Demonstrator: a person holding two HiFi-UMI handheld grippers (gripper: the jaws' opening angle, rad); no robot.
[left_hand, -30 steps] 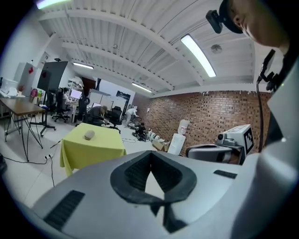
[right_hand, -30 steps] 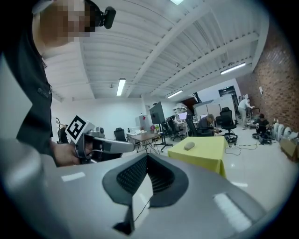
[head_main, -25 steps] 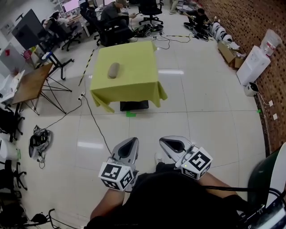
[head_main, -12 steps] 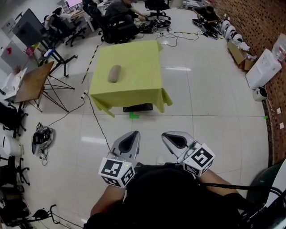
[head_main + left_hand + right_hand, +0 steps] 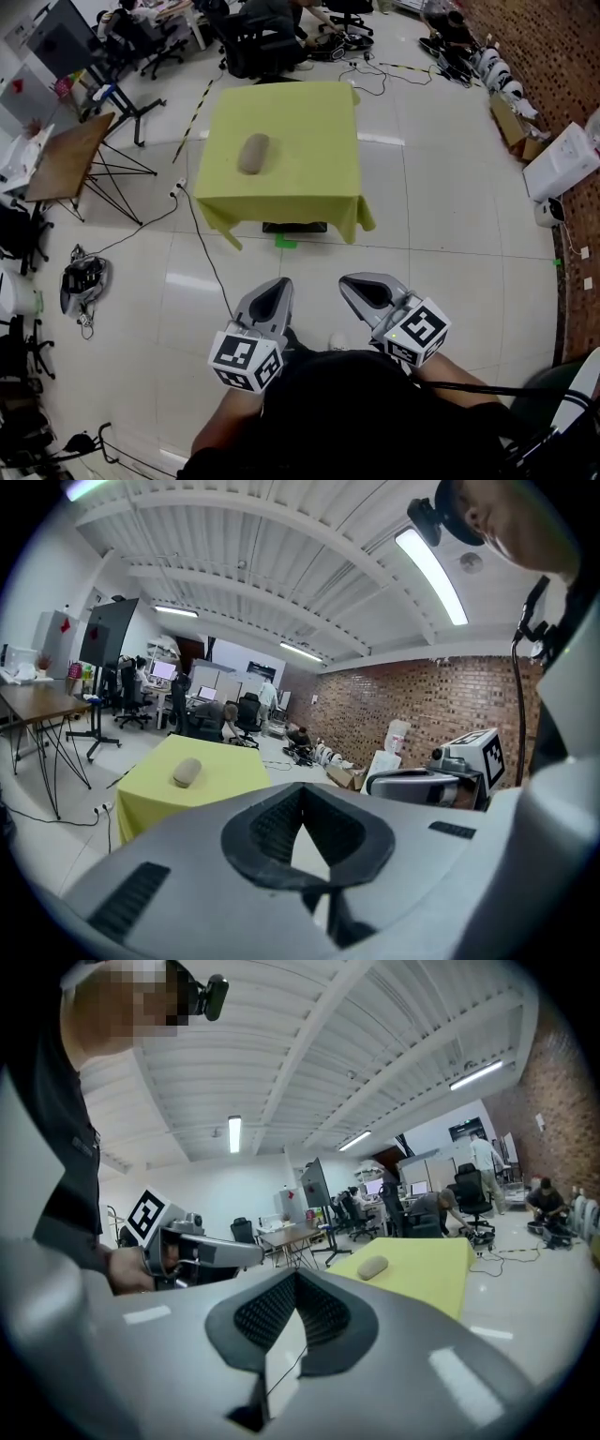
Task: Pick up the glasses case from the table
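Glasses case (image 5: 253, 153) is noted lying near the left edge of the yellow-clothed worktop (image 5: 314, 141), while left claw (image 5: 273, 291) and right claw (image 5: 364, 289) are held closed, empty, well apart from it.

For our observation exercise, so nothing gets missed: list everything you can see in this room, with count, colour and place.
glasses case: one, grey-brown, on the table, left of middle
table: one, yellow cloth, centre of the floor
side table: one, brown, far left
bag: one, grey, on the floor at left
white appliance: one, by the brick wall at right
left gripper: grey, shut, empty, bottom middle
right gripper: grey, shut, empty, beside it
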